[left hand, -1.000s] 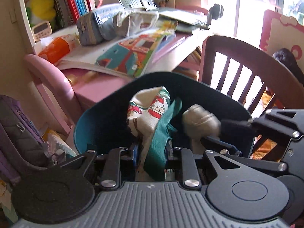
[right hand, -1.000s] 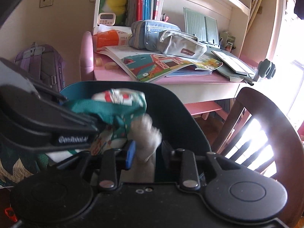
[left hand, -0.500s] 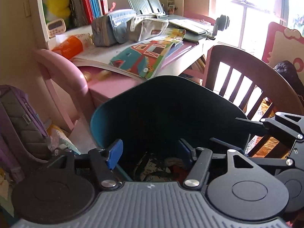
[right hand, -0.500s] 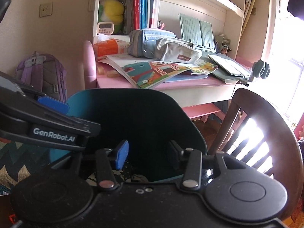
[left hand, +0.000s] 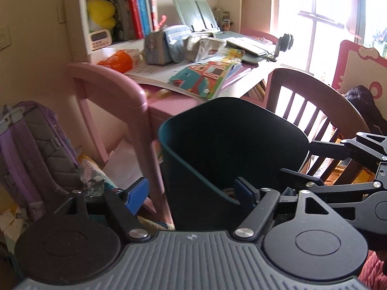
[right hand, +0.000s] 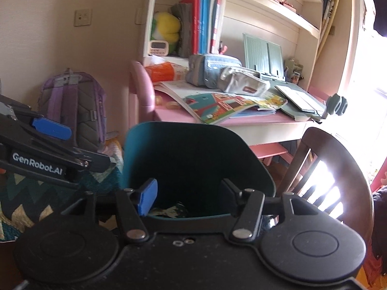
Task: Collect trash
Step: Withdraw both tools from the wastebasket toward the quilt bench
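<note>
A dark teal bin stands on the floor in front of the pink desk. In the right wrist view a patterned scrap of trash lies at the bottom of the bin. My left gripper hangs above the bin's near left rim, its jaws opening and holding nothing. My right gripper is over the near rim, its jaws also opening, with nothing between them. Each gripper shows in the other's view: the right gripper at the right, the left gripper at the left.
The pink desk carries an open picture book, pencil cases and an orange pack. A purple backpack leans at the left. A dark wooden chair stands right of the bin. A zigzag quilt lies at lower left.
A second ago the left gripper held a patterned bag with a green strap and the right a pale wad over the bin. Both opened, the items dropped in, and both grippers drew back.
</note>
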Tool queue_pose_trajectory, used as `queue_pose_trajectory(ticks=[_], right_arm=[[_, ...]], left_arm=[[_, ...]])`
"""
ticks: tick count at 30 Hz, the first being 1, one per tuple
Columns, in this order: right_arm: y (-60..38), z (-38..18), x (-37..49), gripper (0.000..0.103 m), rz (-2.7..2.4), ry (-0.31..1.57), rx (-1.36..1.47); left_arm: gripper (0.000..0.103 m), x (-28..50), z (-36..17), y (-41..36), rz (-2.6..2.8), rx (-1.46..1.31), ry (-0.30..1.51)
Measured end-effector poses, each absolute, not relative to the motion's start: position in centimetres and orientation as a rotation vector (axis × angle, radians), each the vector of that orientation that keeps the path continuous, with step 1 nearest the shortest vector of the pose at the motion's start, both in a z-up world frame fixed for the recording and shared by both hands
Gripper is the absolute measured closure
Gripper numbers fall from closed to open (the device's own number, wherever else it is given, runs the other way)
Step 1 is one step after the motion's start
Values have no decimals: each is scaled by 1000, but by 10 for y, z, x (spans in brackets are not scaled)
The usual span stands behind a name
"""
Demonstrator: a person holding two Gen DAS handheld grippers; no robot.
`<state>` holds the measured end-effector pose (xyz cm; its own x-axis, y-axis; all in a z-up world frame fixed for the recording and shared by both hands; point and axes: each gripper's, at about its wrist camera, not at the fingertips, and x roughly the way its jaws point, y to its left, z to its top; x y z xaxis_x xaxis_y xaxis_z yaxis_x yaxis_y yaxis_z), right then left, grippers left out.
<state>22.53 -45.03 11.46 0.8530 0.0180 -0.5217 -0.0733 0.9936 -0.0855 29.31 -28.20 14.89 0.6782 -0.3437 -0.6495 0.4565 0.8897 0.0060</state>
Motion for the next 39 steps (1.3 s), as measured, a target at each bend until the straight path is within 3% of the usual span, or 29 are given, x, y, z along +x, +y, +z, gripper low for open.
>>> queue_pose_trajectory(ticks=[21,25,27,39], right_arm=[[-307,126,180,44,334,514,-146],[-278,115,181,43,398,542,-132],[-263,107,183,43,424,560,-130],[-176,30,189,43,578,670,-109]], left_arm=[[21,221,146,-105,-306,19,655],[19,209,131,-64,-279,-2,671],[6,202,122,-43,-270,-16,681],[4,178,36,81,-133,-91,681]])
